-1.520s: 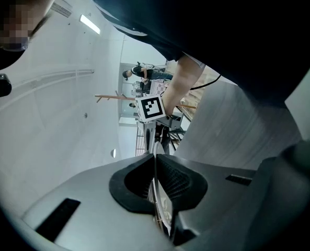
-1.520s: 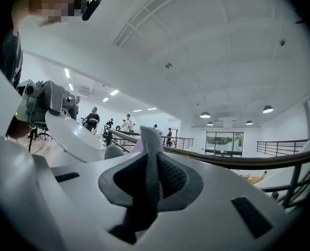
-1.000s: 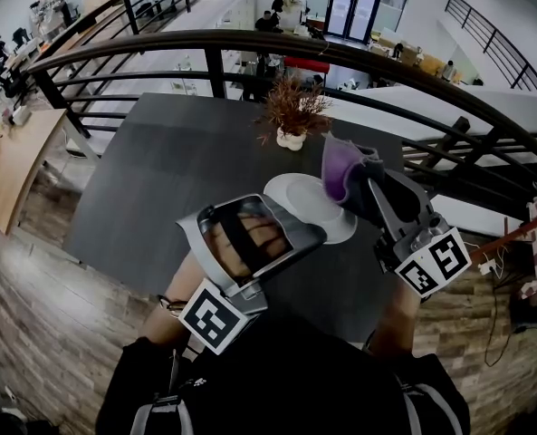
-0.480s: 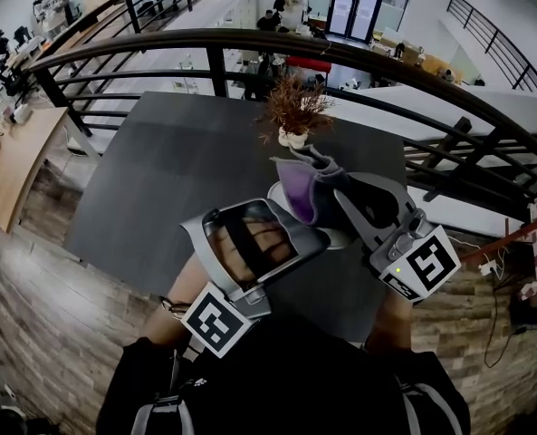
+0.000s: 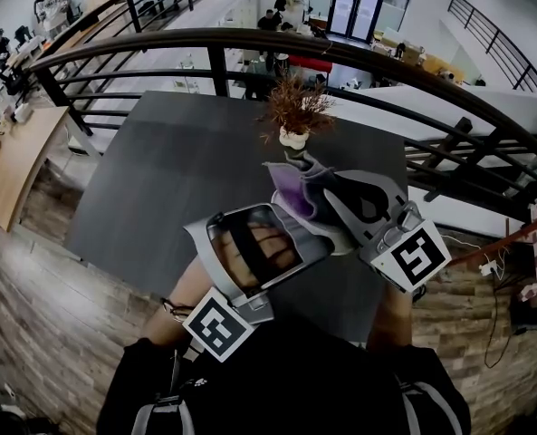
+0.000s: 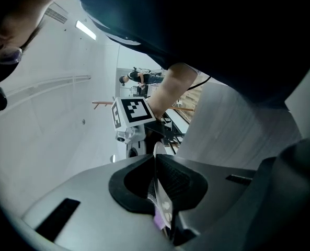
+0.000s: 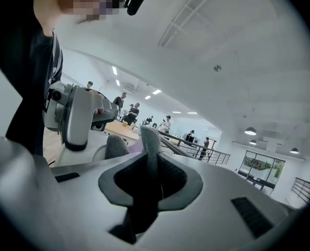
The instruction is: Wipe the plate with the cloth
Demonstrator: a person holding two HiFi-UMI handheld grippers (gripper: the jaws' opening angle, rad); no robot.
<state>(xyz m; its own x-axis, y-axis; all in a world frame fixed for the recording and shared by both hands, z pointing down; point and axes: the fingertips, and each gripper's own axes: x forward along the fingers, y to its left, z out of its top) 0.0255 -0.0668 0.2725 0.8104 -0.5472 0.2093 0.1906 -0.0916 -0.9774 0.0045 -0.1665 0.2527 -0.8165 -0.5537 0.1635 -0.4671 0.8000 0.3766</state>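
Dark table (image 5: 173,175) beside curved railing (image 5: 159,43)

At the lower centre, the right tool (image 7: 148,174) is clamping a grey-and-purple cloth (image 7: 147,143), which is sticking up from between its closed jaws. At the left, the left tool (image 7: 75,116) is showing above a white plate (image 7: 98,153) rim. People (image 7: 127,110) are standing far behind, near a railing (image 7: 196,146).

No text, label or number is legible.
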